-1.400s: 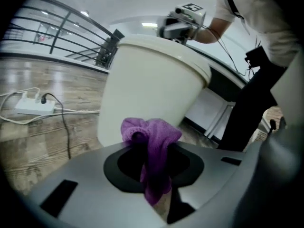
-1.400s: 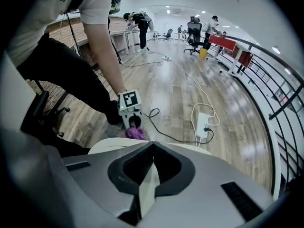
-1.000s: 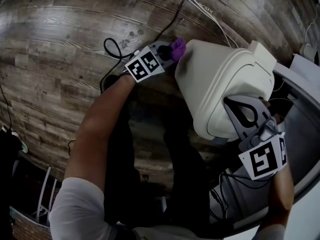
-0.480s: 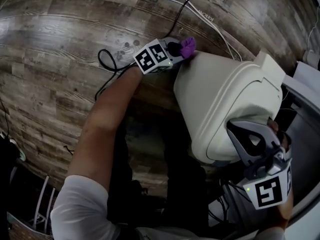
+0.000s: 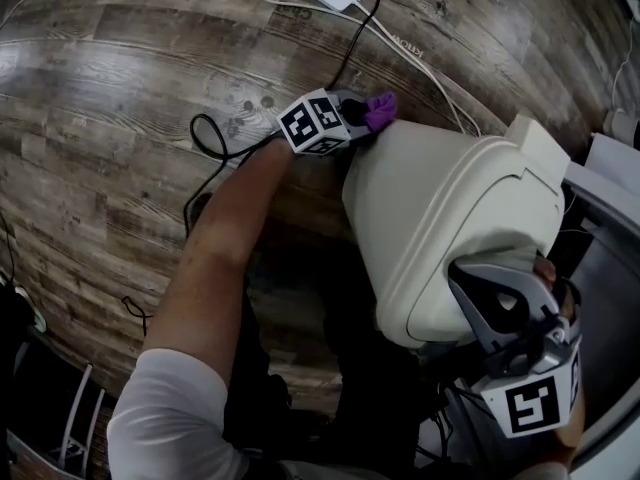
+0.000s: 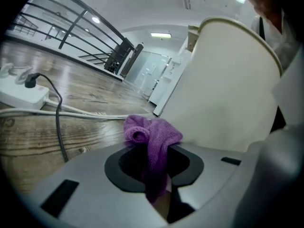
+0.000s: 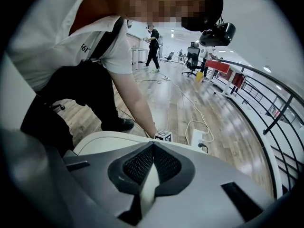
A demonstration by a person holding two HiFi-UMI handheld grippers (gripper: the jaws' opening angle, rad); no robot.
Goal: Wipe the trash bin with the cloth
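Gripping purple cloth [image 6: 156,132]: left claw [image 5: 360,116] | trash bin [image 5: 440,208] cream, tilted | right claw [image 7: 152,146] shut, perhaps pinching it

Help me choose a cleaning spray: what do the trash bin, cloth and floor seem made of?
Trash bin: smooth cream moulded shell with a soft sheen, likely plastic. Cloth: purple, fuzzy fabric, probably microfibre. Floor: glossy wood-grain planks; real wood or laminate, can't tell.
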